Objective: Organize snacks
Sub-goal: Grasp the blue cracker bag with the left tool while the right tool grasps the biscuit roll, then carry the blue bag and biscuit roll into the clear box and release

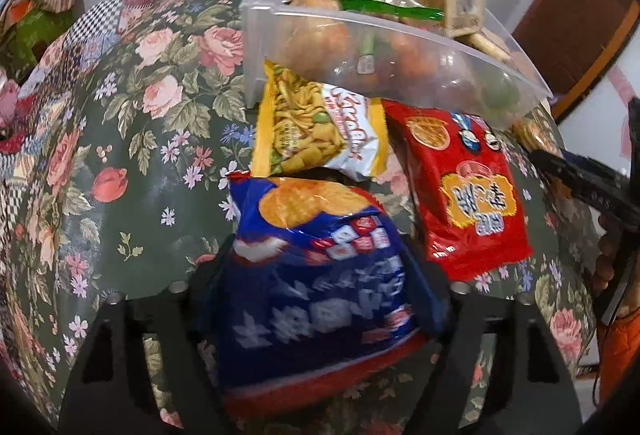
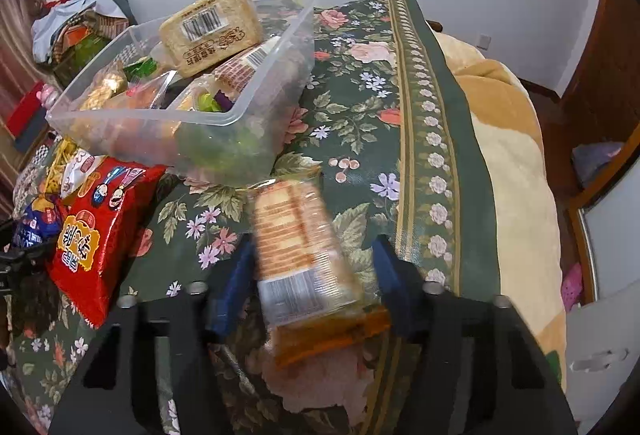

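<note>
My left gripper (image 1: 320,267) is shut on a blue snack bag (image 1: 316,275) and holds it over the floral cloth. Beyond it lie a yellow noodle-snack bag (image 1: 316,127) and a red cracker bag (image 1: 468,183). A clear plastic bin (image 1: 384,35) with several snacks stands behind them. My right gripper (image 2: 312,271) has its blue fingers apart around a cracker packet (image 2: 300,251); the packet is blurred and I cannot tell whether it is gripped. The bin (image 2: 192,123) and the red bag (image 2: 92,231) show at its left.
The floral cloth (image 1: 140,139) covers the surface. A beige blanket (image 2: 508,171) lies past its right border. A pile of clothes and bags (image 2: 80,31) sits at the back left. A wooden door (image 1: 576,7) is at the right.
</note>
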`<act>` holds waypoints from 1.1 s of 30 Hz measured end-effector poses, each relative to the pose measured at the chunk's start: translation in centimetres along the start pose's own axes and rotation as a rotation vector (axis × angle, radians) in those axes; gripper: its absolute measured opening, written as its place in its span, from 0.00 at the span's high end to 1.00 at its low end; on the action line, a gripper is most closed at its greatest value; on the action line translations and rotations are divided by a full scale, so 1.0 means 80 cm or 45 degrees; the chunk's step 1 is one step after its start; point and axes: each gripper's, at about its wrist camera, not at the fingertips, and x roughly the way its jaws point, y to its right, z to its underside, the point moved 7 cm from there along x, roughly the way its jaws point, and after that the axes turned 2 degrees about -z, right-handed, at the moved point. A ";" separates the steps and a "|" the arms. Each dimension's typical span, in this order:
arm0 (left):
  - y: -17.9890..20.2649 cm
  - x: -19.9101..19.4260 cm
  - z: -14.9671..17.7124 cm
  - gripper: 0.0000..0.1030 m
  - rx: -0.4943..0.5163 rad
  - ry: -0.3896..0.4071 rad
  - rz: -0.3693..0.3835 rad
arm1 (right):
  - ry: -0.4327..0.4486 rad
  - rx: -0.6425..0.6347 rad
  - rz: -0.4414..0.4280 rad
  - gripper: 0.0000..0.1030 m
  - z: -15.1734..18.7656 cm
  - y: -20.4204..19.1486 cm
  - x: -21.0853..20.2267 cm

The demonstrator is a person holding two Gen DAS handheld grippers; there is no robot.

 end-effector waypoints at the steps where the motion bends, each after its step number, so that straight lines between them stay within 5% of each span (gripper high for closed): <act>1: 0.003 -0.002 0.002 0.30 0.010 0.004 -0.002 | -0.001 0.002 0.001 0.63 0.000 0.000 0.000; 15: -0.013 -0.057 0.010 0.33 -0.028 0.088 -0.013 | 0.096 -0.049 0.020 0.68 0.000 -0.020 -0.055; 33: 0.011 -0.118 -0.095 0.33 0.036 0.320 0.015 | 0.306 -0.081 -0.065 0.68 -0.082 -0.076 -0.092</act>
